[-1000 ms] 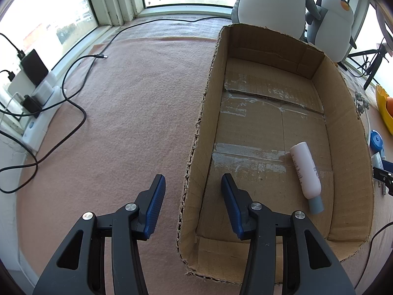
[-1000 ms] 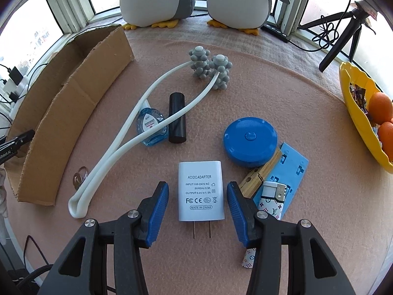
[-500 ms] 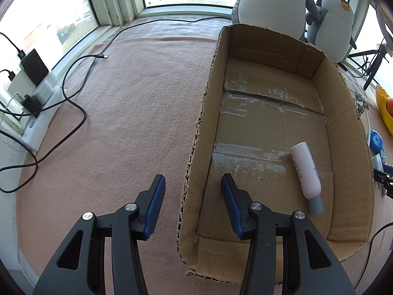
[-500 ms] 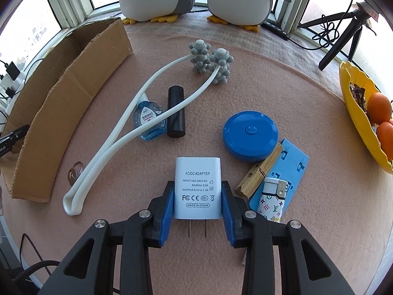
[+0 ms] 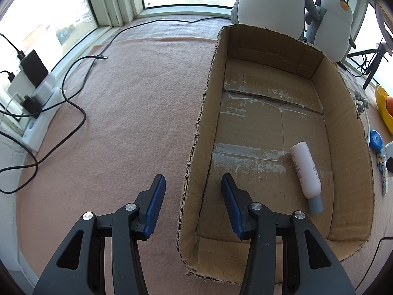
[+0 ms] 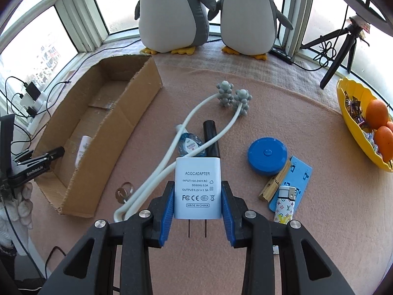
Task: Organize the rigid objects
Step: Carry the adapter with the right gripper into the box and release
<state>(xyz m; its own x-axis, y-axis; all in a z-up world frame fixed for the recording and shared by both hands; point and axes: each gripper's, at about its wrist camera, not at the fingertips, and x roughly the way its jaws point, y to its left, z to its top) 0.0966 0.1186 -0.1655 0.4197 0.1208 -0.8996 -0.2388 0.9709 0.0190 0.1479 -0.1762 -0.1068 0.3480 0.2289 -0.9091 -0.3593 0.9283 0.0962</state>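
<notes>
My right gripper [image 6: 197, 191] is shut on a white AC/DC adapter [image 6: 197, 187] and holds it lifted above the pink cloth, prongs toward me. The open cardboard box [image 6: 137, 98] lies to its left, with a white bottle [image 6: 82, 148] inside. In the left wrist view my left gripper [image 5: 192, 191] is open and empty, straddling the box's near left wall [image 5: 196, 152]. The white bottle with a grey cap [image 5: 305, 172] lies on the box floor at the right.
On the cloth lie a white two-headed massager [image 6: 196, 127], a small blue bottle [image 6: 189, 145], a black cylinder [image 6: 211, 137], a blue round case [image 6: 267, 155], a wooden clothespin [image 6: 275, 184], a blue plate [image 6: 298, 177] and a lighter [image 6: 285, 204]. A yellow fruit bowl [image 6: 353, 127] stands right. Cables [image 5: 71, 103] lie left.
My right gripper closed on the adapter and has lifted it off the cloth, tilting the view up toward the box. My left gripper has not moved.
</notes>
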